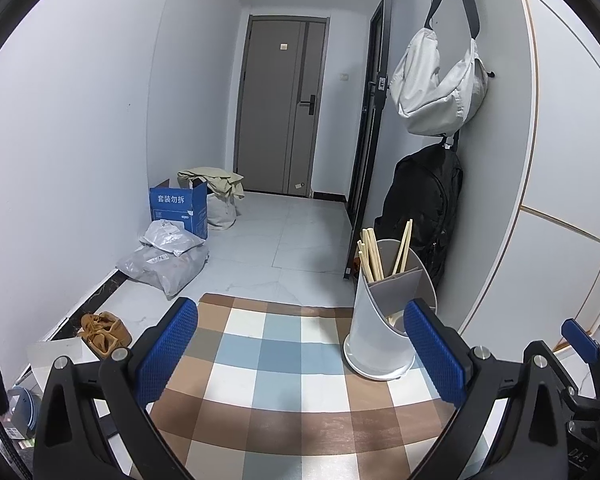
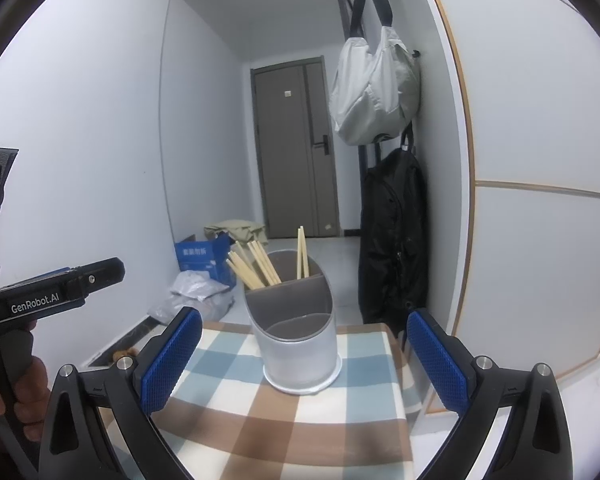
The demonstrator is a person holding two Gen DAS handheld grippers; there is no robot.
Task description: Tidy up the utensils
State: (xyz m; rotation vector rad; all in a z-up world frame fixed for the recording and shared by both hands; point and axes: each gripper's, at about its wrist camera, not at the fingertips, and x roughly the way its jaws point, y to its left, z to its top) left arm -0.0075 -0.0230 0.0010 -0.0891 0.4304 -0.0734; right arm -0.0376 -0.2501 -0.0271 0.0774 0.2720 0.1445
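Note:
A white cylindrical utensil holder point(image 1: 374, 336) point(image 2: 298, 352) with grey dividers stands on the checked cloth point(image 1: 284, 380) point(image 2: 260, 412). Several wooden chopsticks point(image 1: 374, 256) point(image 2: 256, 264) stand in its back compartments, a pair point(image 2: 302, 254) apart from the rest. My left gripper point(image 1: 300, 356) is open and empty, the holder just left of its right finger. My right gripper point(image 2: 304, 364) is open and empty, and the holder stands between and beyond its fingers. The left gripper's body point(image 2: 48, 292) shows at the left of the right wrist view.
The cloth-covered table's far edge point(image 1: 268, 304) drops to a tiled floor. A blue box point(image 1: 178, 208) and plastic bags point(image 1: 166, 260) lie on the floor left. A black backpack point(image 1: 424, 216) and a grey bag point(image 1: 440, 84) hang right. White cabinet point(image 2: 540, 200) at right.

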